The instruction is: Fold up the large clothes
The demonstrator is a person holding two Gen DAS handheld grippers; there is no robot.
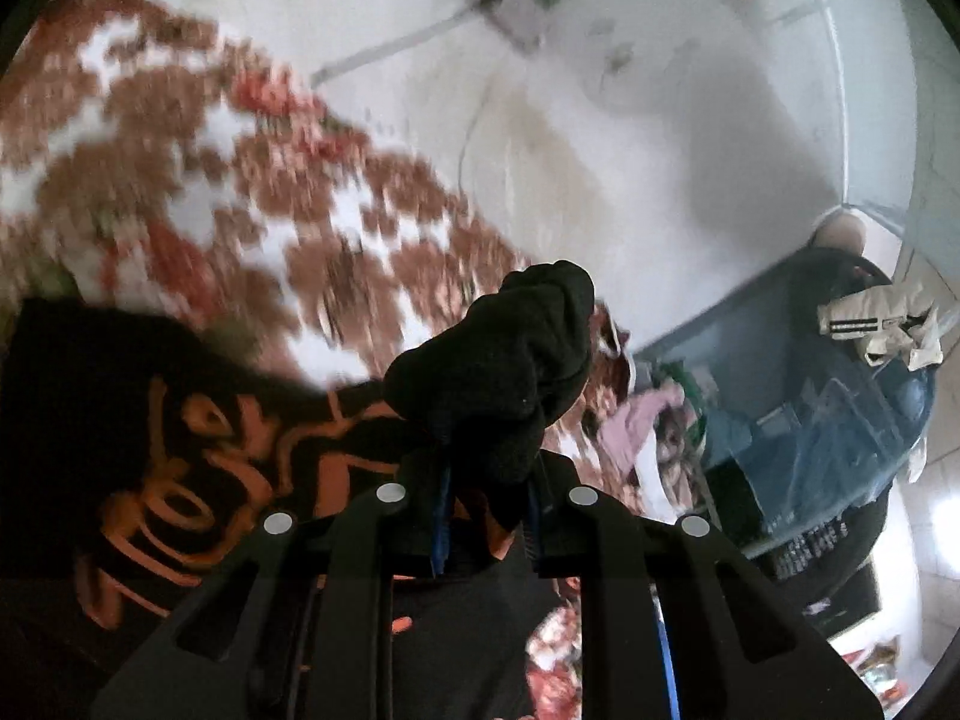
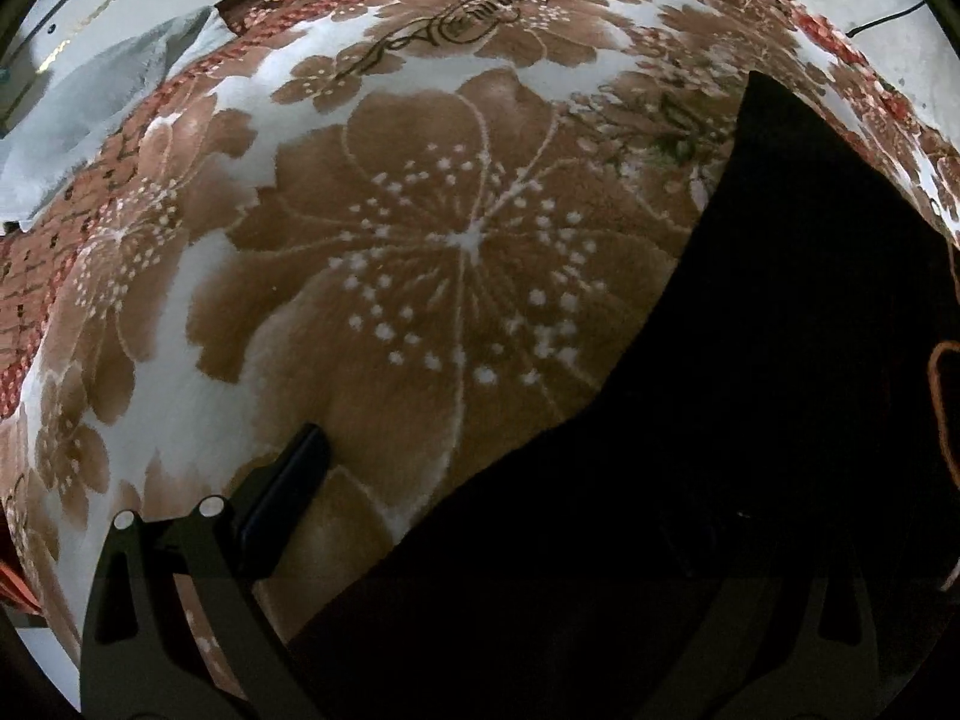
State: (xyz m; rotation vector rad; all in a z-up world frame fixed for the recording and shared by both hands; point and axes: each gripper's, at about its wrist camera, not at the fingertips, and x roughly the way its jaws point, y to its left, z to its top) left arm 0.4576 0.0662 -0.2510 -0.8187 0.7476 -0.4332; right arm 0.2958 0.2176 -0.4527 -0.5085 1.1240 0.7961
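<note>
A black garment with orange lettering [image 1: 198,468] lies on a brown and white flowered blanket [image 1: 198,192]. My left gripper [image 1: 486,480] is shut on a bunched wad of the black garment [image 1: 504,360] and holds it up above the blanket. In the right wrist view the same black garment [image 2: 750,420] covers the right half of the frame over the flowered blanket [image 2: 390,276]. My right gripper [image 2: 480,510] is low over the garment's edge; its left finger [image 2: 288,492] shows on the blanket, its right finger is lost against the black cloth.
A white wall [image 1: 600,150] rises behind the blanket. A blue bin with clothes [image 1: 828,420] stands at the right, with pink cloth [image 1: 636,426] beside it. A grey cloth [image 2: 102,102] lies at the blanket's far left edge.
</note>
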